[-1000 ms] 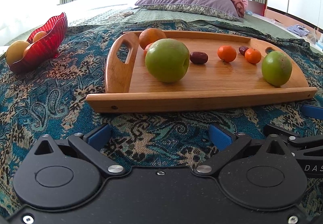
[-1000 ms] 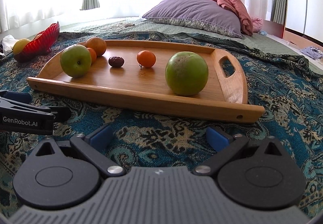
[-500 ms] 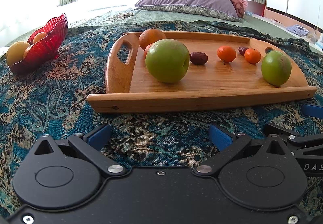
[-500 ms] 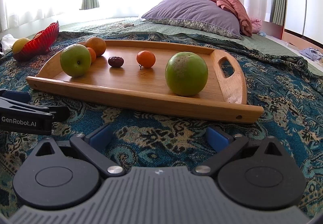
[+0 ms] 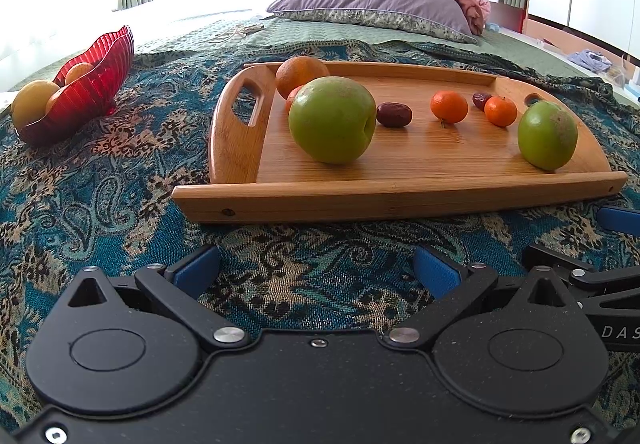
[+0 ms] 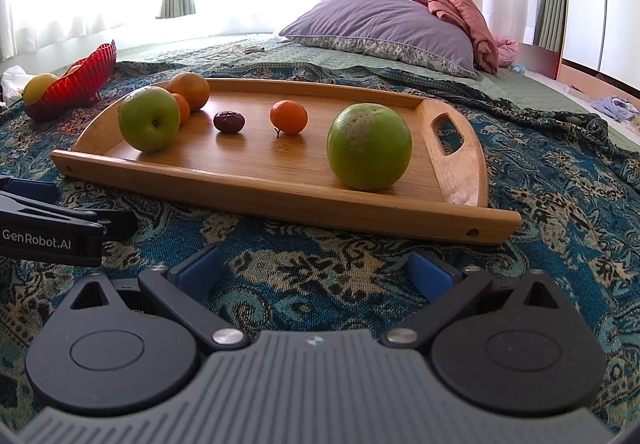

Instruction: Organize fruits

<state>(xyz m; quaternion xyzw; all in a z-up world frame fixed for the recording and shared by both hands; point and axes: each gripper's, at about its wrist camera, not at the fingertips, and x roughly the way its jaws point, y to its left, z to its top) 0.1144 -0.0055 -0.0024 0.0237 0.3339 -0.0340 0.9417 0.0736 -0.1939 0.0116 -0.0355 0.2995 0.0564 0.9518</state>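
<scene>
Left gripper (image 5: 316,268) fingers spread, empty; right gripper (image 6: 316,268) same. Tray (image 5: 400,200) just ahead of fingers, fruit loose on it; red bowl (image 5: 96,84) far left probably destination.

I'm looking low along both tongs, near the bed. Both views are sharing the wooden tray (image 5: 400,200) (image 6: 280,204) ahead, left view angling rightward, right view leftward.

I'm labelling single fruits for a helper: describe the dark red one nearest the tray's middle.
Find the wooden tray on the patterned blanket. Between the left green apple and a small orange lies the date: the dark, wrinkled, maroon one.
</scene>
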